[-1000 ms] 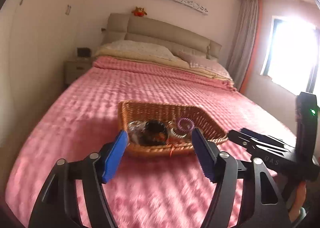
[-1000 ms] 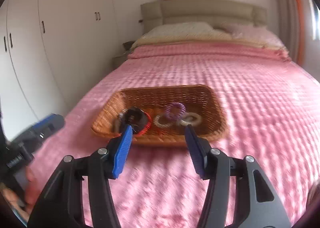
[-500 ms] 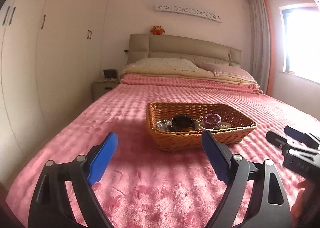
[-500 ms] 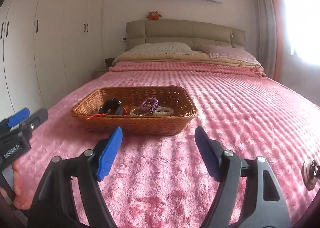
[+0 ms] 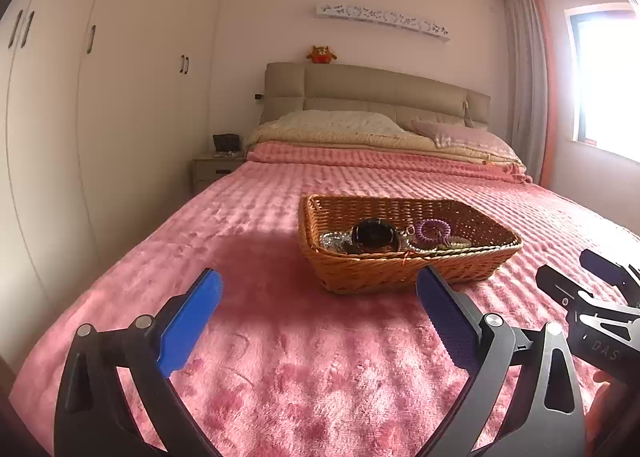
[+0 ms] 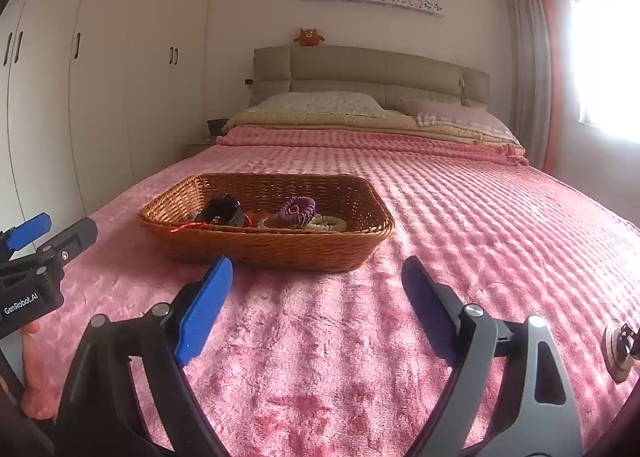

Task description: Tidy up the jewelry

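Note:
A wicker basket (image 5: 404, 271) (image 6: 264, 245) sits on the pink bedspread. In it lie a black watch (image 5: 374, 233) (image 6: 224, 211), a purple coil bracelet (image 5: 434, 229) (image 6: 298, 209), a pale beaded bracelet (image 6: 328, 223), silvery pieces (image 5: 334, 243) and a red cord (image 6: 182, 228). My left gripper (image 5: 318, 297) is open and empty, low over the bed short of the basket. My right gripper (image 6: 316, 281) is open and empty, just in front of the basket. Each gripper shows at the edge of the other's view: the right one (image 5: 588, 281), the left one (image 6: 52, 229).
The pink bedspread (image 6: 480, 225) stretches to pillows (image 5: 340, 123) and a beige headboard (image 5: 376, 89). A nightstand (image 5: 214, 169) and white wardrobes (image 5: 120, 97) stand on the left. A bright window (image 6: 600, 57) is on the right. A small round metal piece (image 6: 618, 345) shows at the right edge.
Both grippers have drawn back and dropped lower from the basket, then held nearly still. Both sets of jaws have opened wider. The basket's contents have not moved.

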